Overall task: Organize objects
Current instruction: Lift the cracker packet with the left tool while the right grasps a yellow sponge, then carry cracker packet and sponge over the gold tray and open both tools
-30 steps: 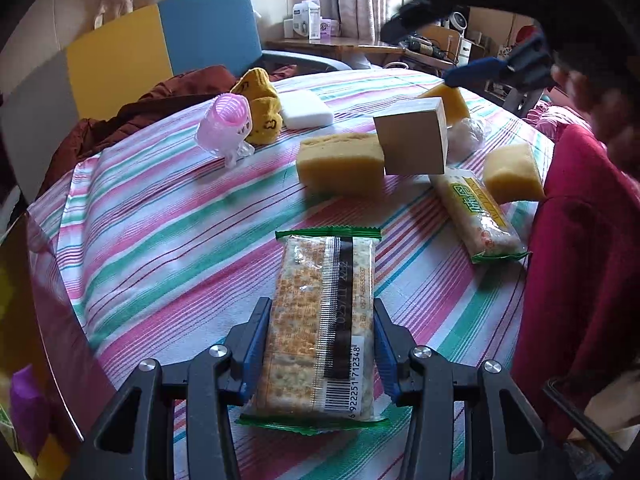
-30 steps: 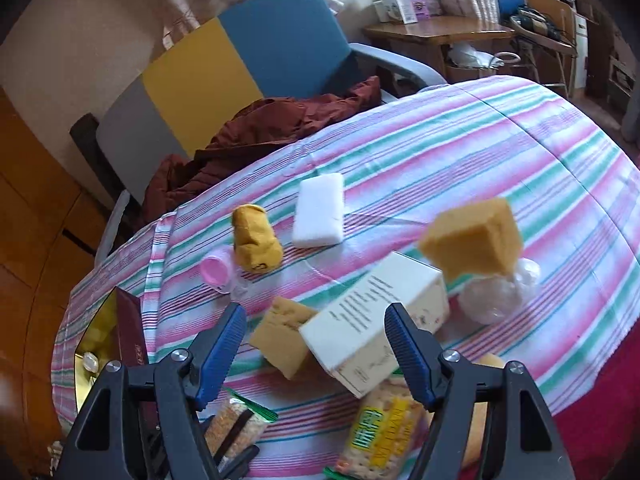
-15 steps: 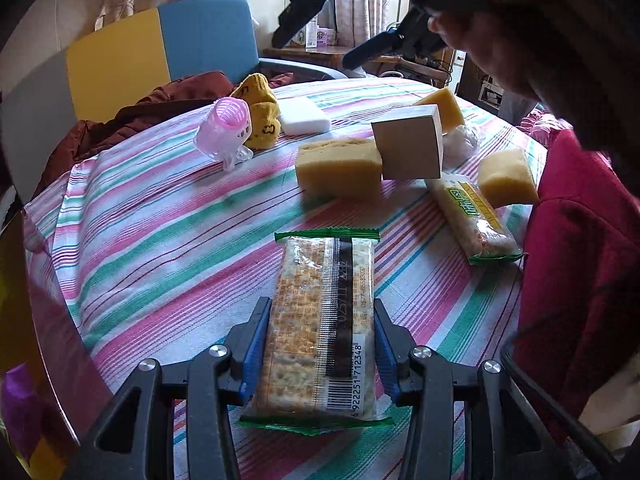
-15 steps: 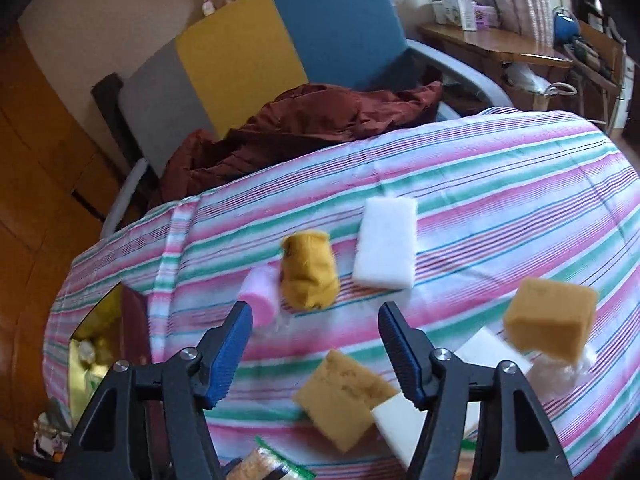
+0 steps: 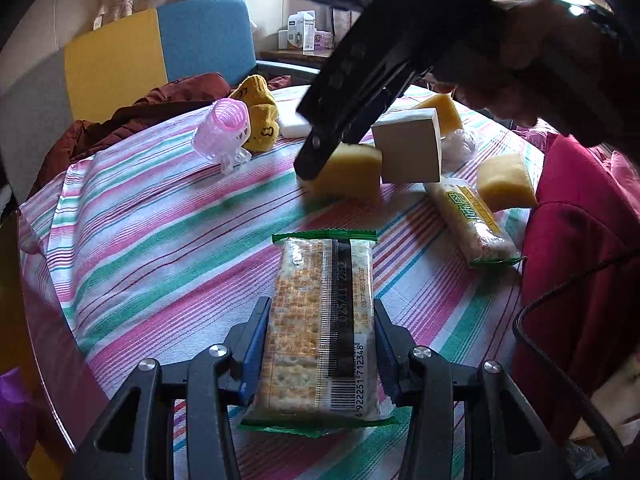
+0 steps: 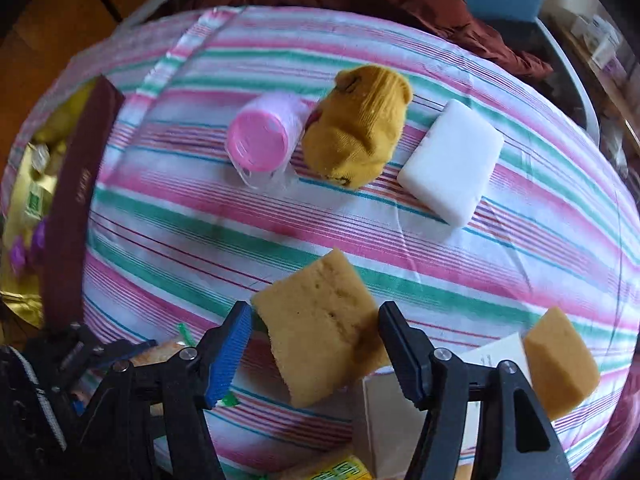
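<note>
While my left gripper (image 5: 320, 344) rests low on the striped tablecloth (image 5: 160, 248), its blue pads are clamped on both long sides of a cracker packet (image 5: 324, 320), which lies flat with its barcode end toward me. Beyond it sit a yellow sponge (image 5: 352, 170), a white box (image 5: 408, 152) just beside it, a second snack packet (image 5: 472, 220) and another sponge (image 5: 506, 182) (a pink plastic bottle (image 5: 222, 134) and a mustard sock (image 5: 260, 120) lie farther back). My right gripper's black body reaches down over the first sponge.

From my right wrist, pointing down, my right gripper (image 6: 316, 344) stands apart around that yellow sponge (image 6: 320, 328); the left pad is at its corner, the right pad near its edge, not squeezing it. Farther off lie the pink bottle (image 6: 260, 140), the sock (image 6: 360, 140) and a white foam block (image 6: 452, 164).
</note>
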`<state>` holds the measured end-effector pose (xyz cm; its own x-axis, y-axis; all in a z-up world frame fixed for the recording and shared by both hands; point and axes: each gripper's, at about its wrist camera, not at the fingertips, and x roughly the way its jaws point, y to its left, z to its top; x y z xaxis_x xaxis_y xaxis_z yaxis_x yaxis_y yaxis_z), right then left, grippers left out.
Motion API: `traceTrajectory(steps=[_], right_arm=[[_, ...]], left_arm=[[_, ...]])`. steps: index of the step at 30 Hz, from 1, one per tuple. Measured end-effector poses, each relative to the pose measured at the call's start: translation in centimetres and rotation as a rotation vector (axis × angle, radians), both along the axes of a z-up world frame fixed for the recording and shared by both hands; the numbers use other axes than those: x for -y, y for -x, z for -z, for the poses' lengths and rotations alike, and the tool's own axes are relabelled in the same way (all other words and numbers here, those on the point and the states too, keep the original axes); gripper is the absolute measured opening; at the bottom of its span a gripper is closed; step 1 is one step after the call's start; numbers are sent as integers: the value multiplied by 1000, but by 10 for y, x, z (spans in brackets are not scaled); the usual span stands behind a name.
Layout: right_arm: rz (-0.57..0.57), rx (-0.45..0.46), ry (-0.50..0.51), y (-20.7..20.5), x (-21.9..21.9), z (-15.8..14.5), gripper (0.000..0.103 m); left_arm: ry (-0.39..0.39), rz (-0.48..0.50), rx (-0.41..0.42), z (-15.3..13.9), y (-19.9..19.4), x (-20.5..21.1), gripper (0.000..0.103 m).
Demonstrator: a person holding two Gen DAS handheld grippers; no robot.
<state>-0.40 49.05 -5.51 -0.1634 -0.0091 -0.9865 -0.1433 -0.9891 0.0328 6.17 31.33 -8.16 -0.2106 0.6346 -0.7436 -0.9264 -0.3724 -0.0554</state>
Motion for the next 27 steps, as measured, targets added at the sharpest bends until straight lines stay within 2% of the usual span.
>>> traceTrajectory(steps=[3,4,7,11,15,19,27], right_arm=[[-41,49,-51,0,4,9,66],[-62,56,-72,-2,7,10,58],[-77,36,-110,-9,11,9,52],[-2,-54,-73,-21,4,-7,50],[65,-185,-27,-36,1,-33,50],[120,-285,19,-42,8,-52,50],[120,-385,83,-29,42,-74,50]], left_arm=[[0,-1,-2,0,0,1,48],[0,-3,3,-1,1,1,47],[1,-13,20,-3,3,0,46],[-26,-41,84,-13,9,7,45],[-62,-55,85,-31,6,17,45],[-90,-78,46,-53,1,29,45],[-140,-216,32,-86,18,73,46]])
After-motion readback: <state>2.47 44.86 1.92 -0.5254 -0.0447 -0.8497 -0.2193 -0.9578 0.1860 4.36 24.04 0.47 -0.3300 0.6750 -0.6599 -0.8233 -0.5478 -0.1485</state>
